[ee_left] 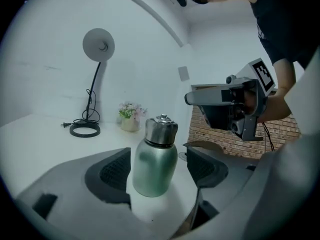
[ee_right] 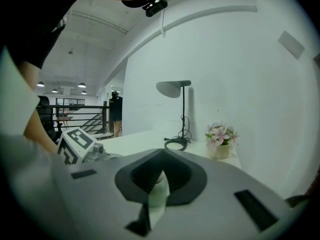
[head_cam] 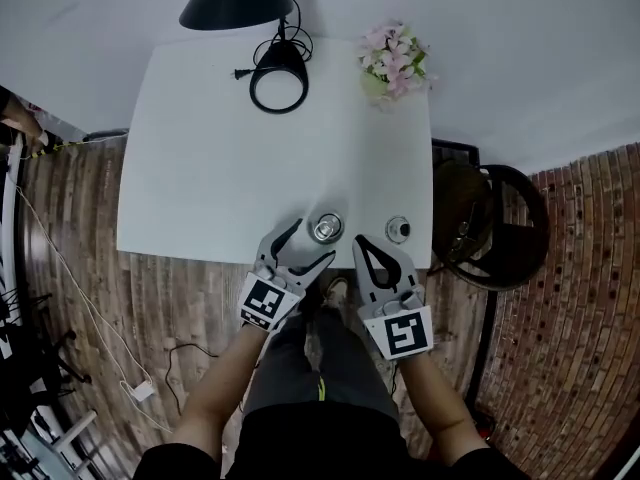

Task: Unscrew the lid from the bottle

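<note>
Steel bottle (ee_left: 154,161), lid (ee_left: 161,130) on, ungripped inside my wide-apart left gripper (head_cam: 312,243); right gripper (head_cam: 362,243) closed, empty. Next: clamp body, twist lid.

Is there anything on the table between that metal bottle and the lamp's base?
No. In the head view the white table is bare between the bottle and the lamp's base; the left gripper view shows the same.

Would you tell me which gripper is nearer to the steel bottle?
Left. The left gripper, fingers open, straddles the bottle without touching; the right gripper, shut, is off to its right.
</note>
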Demonstrator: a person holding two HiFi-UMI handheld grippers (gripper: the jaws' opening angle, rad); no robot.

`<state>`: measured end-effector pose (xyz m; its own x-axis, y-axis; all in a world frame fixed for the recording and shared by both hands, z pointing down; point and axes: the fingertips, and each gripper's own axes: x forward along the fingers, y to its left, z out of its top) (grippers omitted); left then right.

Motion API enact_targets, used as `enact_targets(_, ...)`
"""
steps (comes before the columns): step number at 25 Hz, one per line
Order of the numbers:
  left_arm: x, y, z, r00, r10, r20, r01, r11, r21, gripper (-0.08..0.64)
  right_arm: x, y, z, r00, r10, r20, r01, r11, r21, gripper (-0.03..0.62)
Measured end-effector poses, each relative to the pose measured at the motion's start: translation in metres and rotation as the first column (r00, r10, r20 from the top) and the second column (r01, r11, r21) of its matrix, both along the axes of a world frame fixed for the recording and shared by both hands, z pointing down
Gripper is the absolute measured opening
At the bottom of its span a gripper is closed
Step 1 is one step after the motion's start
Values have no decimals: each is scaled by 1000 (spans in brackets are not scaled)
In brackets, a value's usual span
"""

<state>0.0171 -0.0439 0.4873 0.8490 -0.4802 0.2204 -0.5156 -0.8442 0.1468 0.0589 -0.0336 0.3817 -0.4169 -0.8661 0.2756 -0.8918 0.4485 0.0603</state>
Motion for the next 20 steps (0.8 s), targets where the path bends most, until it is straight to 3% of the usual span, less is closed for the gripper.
enact_targets(10,32,-19,17,995,95,31,-97,995,34,368,2,-7,23,998,-52,24,53,999,-12,20)
enact_targets(20,36,-21,22,994,105,37,-107,992,67,367,-24,-5,59,981,-191,-19,189,980,-67,252)
